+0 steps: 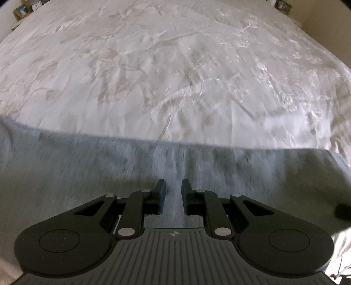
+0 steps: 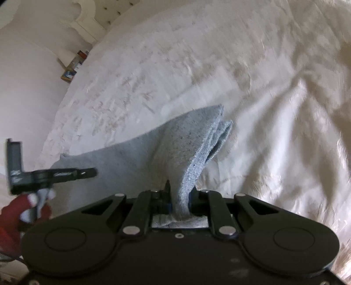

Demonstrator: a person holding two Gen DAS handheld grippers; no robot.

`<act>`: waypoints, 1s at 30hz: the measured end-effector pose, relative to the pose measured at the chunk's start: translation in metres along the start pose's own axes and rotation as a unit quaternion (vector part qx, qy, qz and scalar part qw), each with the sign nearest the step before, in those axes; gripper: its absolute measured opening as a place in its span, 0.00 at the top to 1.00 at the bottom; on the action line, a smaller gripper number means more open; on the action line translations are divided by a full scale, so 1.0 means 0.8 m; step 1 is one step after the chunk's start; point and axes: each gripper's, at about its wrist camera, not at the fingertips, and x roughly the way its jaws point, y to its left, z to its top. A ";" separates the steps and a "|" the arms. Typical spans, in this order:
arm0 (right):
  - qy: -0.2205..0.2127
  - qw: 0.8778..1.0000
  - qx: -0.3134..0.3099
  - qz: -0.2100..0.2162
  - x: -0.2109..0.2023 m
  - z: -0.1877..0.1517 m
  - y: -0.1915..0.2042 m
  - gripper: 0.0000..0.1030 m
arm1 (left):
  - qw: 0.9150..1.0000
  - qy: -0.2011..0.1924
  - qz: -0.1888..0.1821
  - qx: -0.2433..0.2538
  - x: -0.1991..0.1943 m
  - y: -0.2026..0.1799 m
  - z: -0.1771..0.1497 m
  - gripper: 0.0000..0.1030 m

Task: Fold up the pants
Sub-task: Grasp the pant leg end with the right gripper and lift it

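Grey knit pants [image 1: 87,175] lie spread across the near part of a bed. My left gripper [image 1: 174,184] points down onto them, its jaws close together with a ridge of the grey cloth pinched between the pads. In the right wrist view a doubled end of the pants [image 2: 186,142] rises off the bed into my right gripper [image 2: 181,190], which is shut on it. The hem stands up and folds over beyond the fingers. At that view's left edge the left-hand tool [image 2: 43,175] hangs over the other end of the pants, held by a hand in a red glove [image 2: 13,210].
A shiny white patterned bedcover [image 1: 175,76] fills the space beyond the pants and is creased at the right [image 2: 285,109]. Small framed items [image 1: 24,8] stand past the bed's far corner. A low shelf with books [image 2: 74,65] stands beside the bed, against a white wall.
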 end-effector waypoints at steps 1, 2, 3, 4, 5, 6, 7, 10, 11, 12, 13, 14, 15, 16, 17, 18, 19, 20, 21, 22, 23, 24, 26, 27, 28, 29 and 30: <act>-0.004 1.000 -0.002 0.001 -0.006 0.002 0.001 0.86 | 1.000 0.004 0.001 0.000 0.008 -0.001 0.005 0.85; -0.007 1.000 -0.005 0.002 -0.009 0.004 0.002 0.86 | 1.000 0.008 0.003 0.001 0.015 -0.002 0.009 0.85; -0.009 1.000 -0.006 0.004 -0.013 0.005 0.004 0.86 | 1.000 0.014 0.004 0.003 0.023 -0.004 0.013 0.85; -0.012 1.000 -0.008 0.004 -0.017 0.007 0.008 0.86 | 1.000 0.018 0.004 0.005 0.030 -0.004 0.016 0.85; -0.014 1.000 -0.010 0.003 -0.018 0.008 0.011 0.86 | 1.000 0.021 0.003 0.006 0.035 -0.005 0.019 0.85; -0.015 1.000 -0.012 0.003 -0.021 0.009 0.014 0.86 | 1.000 0.020 0.003 0.007 0.037 -0.006 0.020 0.85; -0.016 1.000 -0.013 0.002 -0.023 0.009 0.016 0.86 | 1.000 0.018 0.004 0.008 0.036 -0.007 0.022 0.85; -0.022 1.000 -0.018 -0.001 -0.026 0.012 0.024 0.86 | 1.000 0.006 -0.003 0.002 0.020 -0.005 0.018 0.85; -0.025 1.000 -0.018 -0.001 -0.025 0.012 0.027 0.86 | 1.000 0.002 -0.005 0.004 0.010 -0.005 0.012 0.85; -0.028 0.999 -0.018 0.000 -0.025 0.014 0.029 0.86 | 1.000 0.001 -0.005 0.009 0.002 -0.006 0.004 0.85; -0.031 0.999 -0.018 0.000 -0.026 0.015 0.032 0.86 | 1.000 0.001 -0.005 0.016 -0.008 -0.006 -0.007 0.85; -0.034 0.999 -0.018 0.000 -0.027 0.017 0.034 0.86 | 1.000 0.003 -0.005 0.022 -0.014 -0.005 -0.018 0.85; -0.037 0.999 -0.018 -0.001 -0.028 0.018 0.037 0.86 | 1.000 0.007 -0.007 0.025 -0.021 -0.004 -0.031 0.85; -0.040 0.999 -0.018 -0.002 -0.029 0.020 0.040 0.86 | 1.000 0.014 -0.009 0.027 -0.026 -0.002 -0.045 0.85; -0.043 0.999 -0.017 -0.003 -0.031 0.021 0.043 0.86 | 0.999 0.021 -0.011 0.028 -0.028 0.000 -0.057 0.85; -0.045 0.999 -0.017 -0.005 -0.032 0.023 0.046 0.86 | 0.999 0.029 -0.012 0.030 -0.029 0.003 -0.069 0.85; -0.048 0.999 -0.019 -0.010 -0.034 0.024 0.052 0.86 | 0.998 0.042 -0.013 0.034 -0.026 0.006 -0.082 0.85; -0.051 0.998 -0.023 -0.015 -0.035 0.025 0.057 0.86 | 0.998 0.052 -0.015 0.038 -0.022 0.008 -0.090 0.85; -0.053 0.998 -0.027 -0.021 -0.036 0.026 0.062 0.86 | 0.997 0.060 -0.021 0.041 -0.018 0.012 -0.098 0.85; -0.056 0.998 -0.031 -0.027 -0.037 0.026 0.070 0.86 | 0.997 0.062 -0.027 0.044 -0.016 0.016 -0.102 0.85; -0.058 0.997 -0.034 -0.031 -0.037 0.026 0.078 0.86 | 0.997 0.060 -0.035 0.043 -0.017 0.022 -0.101 0.85; -0.059 0.997 -0.038 -0.036 -0.038 0.026 0.087 0.86 | 0.997 0.057 -0.045 0.039 -0.021 0.029 -0.099 0.85; -0.067 0.995 -0.059 -0.054 -0.038 0.024 0.117 0.86 | 0.997 0.040 -0.055 0.036 -0.033 0.046 -0.092 0.84; -0.070 0.993 -0.069 -0.060 -0.038 0.024 0.132 0.86 | 0.997 0.032 -0.055 0.038 -0.039 0.056 -0.089 0.84; -0.075 0.991 -0.084 -0.069 -0.037 0.023 0.155 0.86 | 0.997 0.026 -0.058 0.037 -0.046 0.071 -0.084 0.84; -0.079 0.990 -0.095 -0.073 -0.037 0.022 0.175 0.86 | 0.997 0.021 -0.061 0.034 -0.052 0.086 -0.081 0.84; -0.084 0.988 -0.107 -0.072 -0.036 0.020 0.199 0.86 | 0.997 0.018 -0.063 0.029 -0.057 0.102 -0.079 0.84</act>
